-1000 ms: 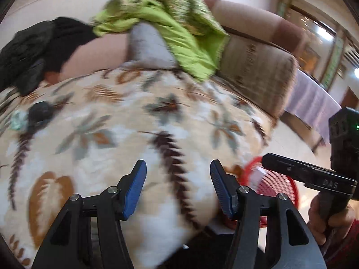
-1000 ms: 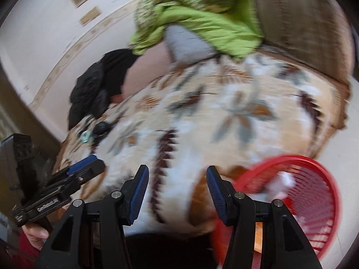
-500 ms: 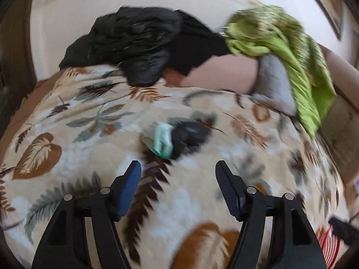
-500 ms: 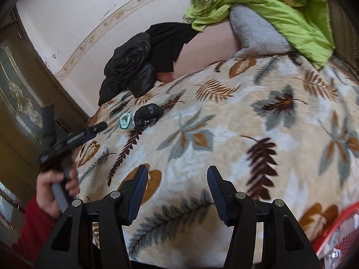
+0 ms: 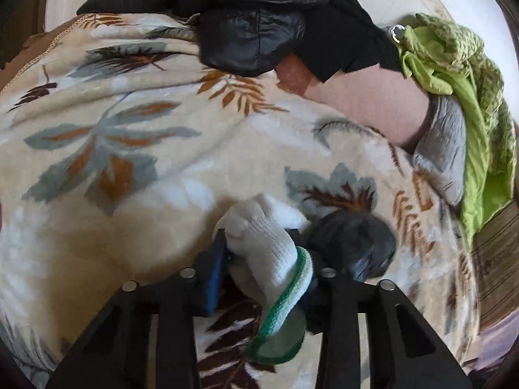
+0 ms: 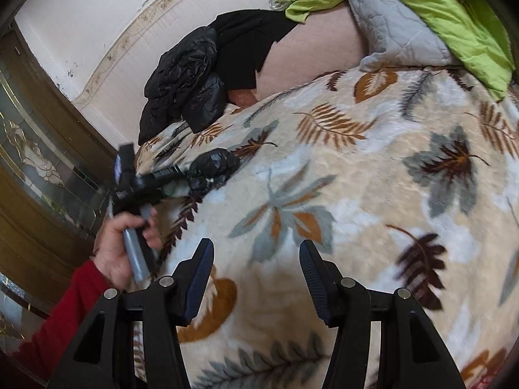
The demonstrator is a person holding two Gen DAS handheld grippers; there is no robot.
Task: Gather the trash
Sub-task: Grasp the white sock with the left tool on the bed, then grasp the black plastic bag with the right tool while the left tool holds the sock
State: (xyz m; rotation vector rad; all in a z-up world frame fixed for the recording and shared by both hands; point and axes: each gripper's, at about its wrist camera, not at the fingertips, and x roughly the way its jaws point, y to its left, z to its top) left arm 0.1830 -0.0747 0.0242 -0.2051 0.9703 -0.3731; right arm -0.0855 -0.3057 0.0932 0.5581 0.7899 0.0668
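The white knit glove (image 5: 259, 243) with the green-trimmed cuff lies on the leaf-print blanket (image 5: 129, 227) of the bed, near its edge, and it sits right between the jaws of the left gripper (image 5: 262, 259). Those jaws are narrowing on it now; the blue pad at the glove's nine o'clock side looks pressed into the knit, and the cuff bulges out toward six o'clock as if squeezed. I would judge this the pick-up of one piece of trash, taken across the glove's middle so that fingers and cuff hang free.

Touching the glove at its three o'clock is a crumpled black plastic bag (image 5: 353, 243), likely the next piece to collect; it lies close enough that the far jaw may brush it.

Seen from the right wrist, a bare hand (image 6: 123, 243) in a red sleeve (image 6: 61, 317) holds that left tool angled down at the bag and glove, at about nine o'clock. The right gripper (image 6: 256, 265) hangs over bare blanket with its jaws moderately wide and nothing between them, probably kept free for the bag.

Farther out, toward twelve o'clock, a black jacket (image 5: 253, 26) is heaped against the wall, and at two o'clock a green cloth (image 5: 460, 74) drapes over a grey pillow (image 5: 444, 149).
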